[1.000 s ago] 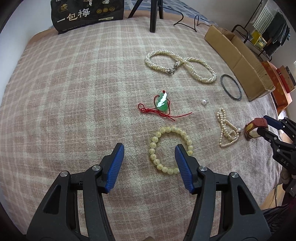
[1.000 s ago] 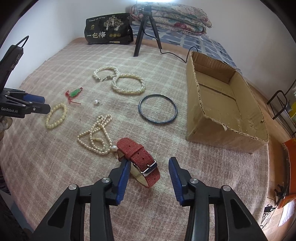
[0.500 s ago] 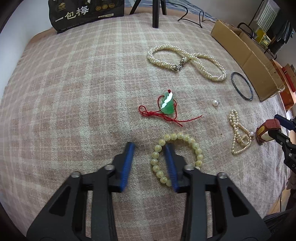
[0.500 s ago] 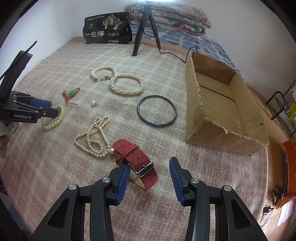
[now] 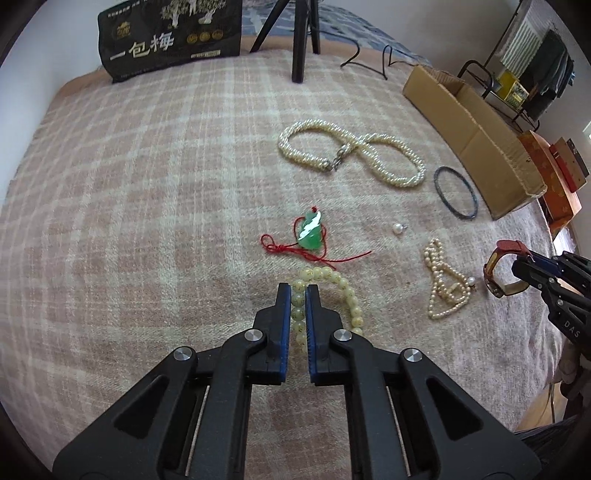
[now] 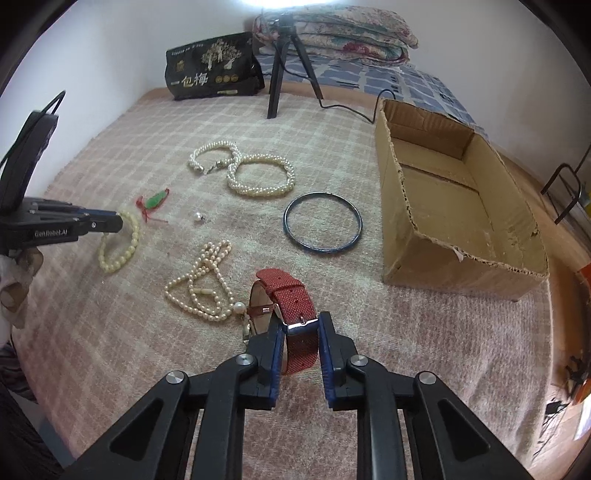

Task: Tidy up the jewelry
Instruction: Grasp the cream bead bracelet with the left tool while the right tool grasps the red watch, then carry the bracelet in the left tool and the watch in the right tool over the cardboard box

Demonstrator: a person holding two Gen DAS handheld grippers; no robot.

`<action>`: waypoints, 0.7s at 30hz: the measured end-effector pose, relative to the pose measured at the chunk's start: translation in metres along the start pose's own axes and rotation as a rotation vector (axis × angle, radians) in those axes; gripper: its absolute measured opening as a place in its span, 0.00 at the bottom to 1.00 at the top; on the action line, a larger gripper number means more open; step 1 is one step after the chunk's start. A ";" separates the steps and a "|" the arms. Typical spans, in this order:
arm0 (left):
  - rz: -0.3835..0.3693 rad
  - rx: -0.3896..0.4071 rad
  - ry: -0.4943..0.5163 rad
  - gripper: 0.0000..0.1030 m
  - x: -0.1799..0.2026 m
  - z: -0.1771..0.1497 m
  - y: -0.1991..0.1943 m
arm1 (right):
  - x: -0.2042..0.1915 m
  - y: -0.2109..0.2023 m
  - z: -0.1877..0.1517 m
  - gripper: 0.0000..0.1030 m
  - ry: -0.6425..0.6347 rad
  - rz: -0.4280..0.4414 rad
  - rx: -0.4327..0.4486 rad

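My left gripper (image 5: 298, 291) is shut on the yellow bead bracelet (image 5: 334, 281), which lies on the plaid blanket; it also shows in the right wrist view (image 6: 122, 243). My right gripper (image 6: 300, 320) is shut on the red watch (image 6: 291, 306), its pads against the strap by the buckle. The watch also shows at the right edge of the left wrist view (image 5: 496, 267). A green pendant on red cord (image 5: 310, 232), a loose pearl (image 5: 398, 229), a thin pearl strand (image 5: 443, 291), a thick pearl necklace (image 5: 351, 157) and a dark bangle (image 6: 323, 227) lie around.
An open cardboard box (image 6: 454, 206) stands on the blanket to the right of the jewelry. A black bag (image 6: 212, 75) and a tripod (image 6: 280, 62) stand at the far edge. Folded quilts (image 6: 332, 33) lie behind them.
My left gripper moved forward and closed from wide open onto the bead bracelet. My right gripper advanced and closed onto the red watch strap.
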State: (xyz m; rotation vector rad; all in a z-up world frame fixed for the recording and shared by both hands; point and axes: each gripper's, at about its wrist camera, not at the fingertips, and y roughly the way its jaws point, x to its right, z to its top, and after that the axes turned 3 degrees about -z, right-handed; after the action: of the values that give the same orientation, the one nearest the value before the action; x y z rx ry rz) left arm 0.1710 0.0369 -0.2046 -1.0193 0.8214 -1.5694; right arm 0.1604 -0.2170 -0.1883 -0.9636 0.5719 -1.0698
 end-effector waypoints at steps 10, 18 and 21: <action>-0.019 0.075 0.035 0.05 0.011 -0.002 -0.034 | -0.004 -0.023 0.004 0.16 -0.001 -0.005 0.063; -0.026 0.141 0.053 0.05 0.017 0.002 -0.059 | -0.005 -0.048 0.013 0.16 -0.001 -0.030 0.136; -0.031 0.159 0.063 0.05 0.022 0.003 -0.066 | -0.004 -0.058 0.017 0.16 -0.002 -0.042 0.162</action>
State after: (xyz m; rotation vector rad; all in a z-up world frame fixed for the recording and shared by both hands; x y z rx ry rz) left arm 0.1454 0.0301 -0.1403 -0.8755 0.7139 -1.6724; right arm 0.1452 -0.2162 -0.1295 -0.8382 0.4570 -1.1347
